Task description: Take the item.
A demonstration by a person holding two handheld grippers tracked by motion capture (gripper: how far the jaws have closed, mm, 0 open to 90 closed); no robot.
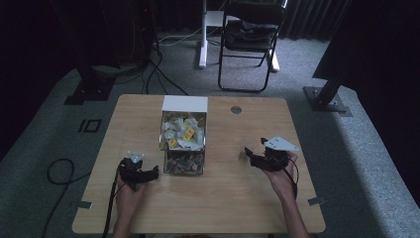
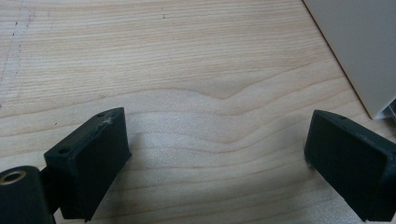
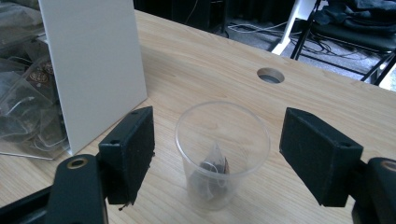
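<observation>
A clear plastic cup [image 3: 223,154] stands upright on the wooden table [image 1: 223,198], with a small clear packet holding something dark at its bottom. My right gripper [image 3: 217,140] is open, one jaw on each side of the cup and neither touching it. In the high view the cup [image 1: 243,155] sits just left of the right gripper [image 1: 252,154]. A white-walled box [image 1: 184,103] at the table's middle holds white and yellow packets in its far compartment and dark ones in its near compartment. My left gripper [image 1: 153,172] rests beside the box's near end, open [image 2: 217,140] over bare wood.
A round cable hole [image 1: 236,109] lies in the table beyond the cup. The box's white side wall [image 3: 93,65] stands close to the left of the right gripper. A black chair [image 1: 250,34] and cables are on the floor behind the table.
</observation>
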